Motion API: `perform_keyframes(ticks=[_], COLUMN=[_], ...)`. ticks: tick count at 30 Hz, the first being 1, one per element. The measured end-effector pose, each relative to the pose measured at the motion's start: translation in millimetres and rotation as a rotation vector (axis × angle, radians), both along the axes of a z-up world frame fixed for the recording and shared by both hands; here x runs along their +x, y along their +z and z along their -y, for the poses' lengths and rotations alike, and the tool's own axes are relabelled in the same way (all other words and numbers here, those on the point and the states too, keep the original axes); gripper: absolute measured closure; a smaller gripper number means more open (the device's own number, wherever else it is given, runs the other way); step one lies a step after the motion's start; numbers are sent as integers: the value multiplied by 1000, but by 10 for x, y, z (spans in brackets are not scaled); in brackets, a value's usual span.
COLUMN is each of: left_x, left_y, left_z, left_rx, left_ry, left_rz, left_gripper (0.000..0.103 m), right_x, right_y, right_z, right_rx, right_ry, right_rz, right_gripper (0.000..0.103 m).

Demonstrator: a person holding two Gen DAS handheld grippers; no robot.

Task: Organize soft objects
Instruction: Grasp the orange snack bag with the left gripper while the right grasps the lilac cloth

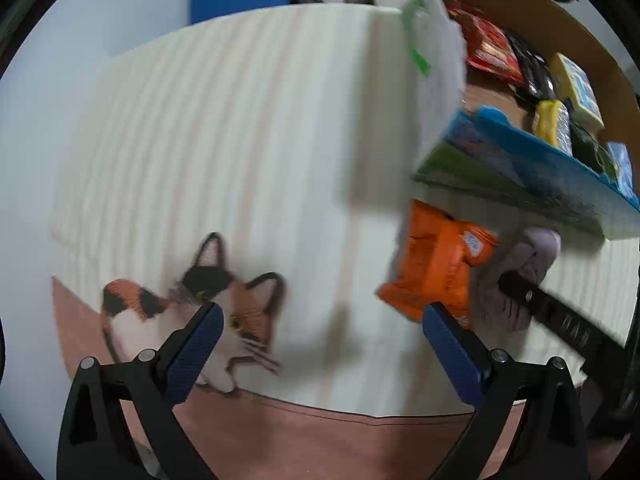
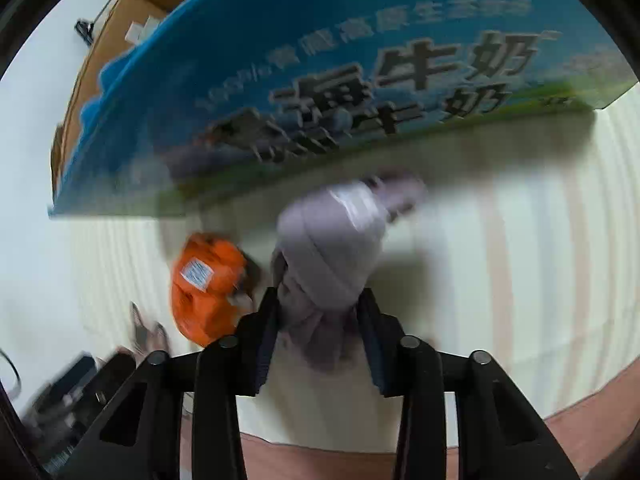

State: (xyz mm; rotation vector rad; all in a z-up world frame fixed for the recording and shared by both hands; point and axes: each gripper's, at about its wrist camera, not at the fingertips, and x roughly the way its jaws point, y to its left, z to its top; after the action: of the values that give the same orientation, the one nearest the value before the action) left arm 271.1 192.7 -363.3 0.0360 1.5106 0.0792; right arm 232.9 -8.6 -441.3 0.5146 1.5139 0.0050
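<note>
**Gripper Status**

Left gripper (image 1: 322, 334): jaws spread wide, nothing between the blue pads (image 1: 196, 352), held above the mat's near edge. Right gripper (image 2: 318, 332): jaws closed on the lilac rolled cloth (image 2: 332, 256), gripping its lower end.

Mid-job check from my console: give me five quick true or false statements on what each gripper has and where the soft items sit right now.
1. The right gripper is shut on the lilac cloth bundle. True.
2. The left gripper holds the orange packet. False: it is open and holds nothing.
3. The orange packet lies beside the cloth bundle. True.
4. The blue carton lies behind the bundle. True.
5. The cat picture is printed on the carton. False: it is on the striped mat.
</note>
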Motion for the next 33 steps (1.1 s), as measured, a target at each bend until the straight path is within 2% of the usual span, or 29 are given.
perform_keyframes(ticks=[6,10,11,13,15,16,17,19,20,23,30,32,33], left_x=[147,281,312,369,381,372,353,276,204,-104,-707,-791,-817], left_y=[-290,-514,-557,-665,-727,-720,-723,-699,-682,-625,-719,-775,-768], left_z=[403,569,582,613,625,636,659,665,660,668,724,724,732], left_rx=[-39,-78,-100,-118,-113,-108,-103,-110,-105,-99,-89,-86,-77], left_ry=[-123,-143,-136,-133,-131,-137,-150,-144,-137,-131,-113,-103,-105], left_rz=[-65,-108,-116,-146,-159,-150,-153,-155,-156,-167,-208,-217,-204], left_gripper=[1,3,6,38,52,53,54,57,58,58,58,58,56], right_x=[-312,-513,-551,-618,-648,-657,-662,-605,-597,-579,-554,-558,-575], right_y=[67,64,63,54,57,66,83,129,147,244,54,-10,-41], right_z=[277,514,555,618,644,660,678,770,777,873,713,577,504], right_rx=[-43,-67,-70,-67,-60,-58,-60,-63,-62,-73,-131,-152,-165], right_ry=[44,57,58,65,71,71,72,61,55,58,83,104,124], right_rz=[-41,-73,-79,-93,-102,-104,-103,-92,-82,-79,-122,-130,-137], right_gripper=[69,69,69,68,67,62,58,38,38,38,38,48,61])
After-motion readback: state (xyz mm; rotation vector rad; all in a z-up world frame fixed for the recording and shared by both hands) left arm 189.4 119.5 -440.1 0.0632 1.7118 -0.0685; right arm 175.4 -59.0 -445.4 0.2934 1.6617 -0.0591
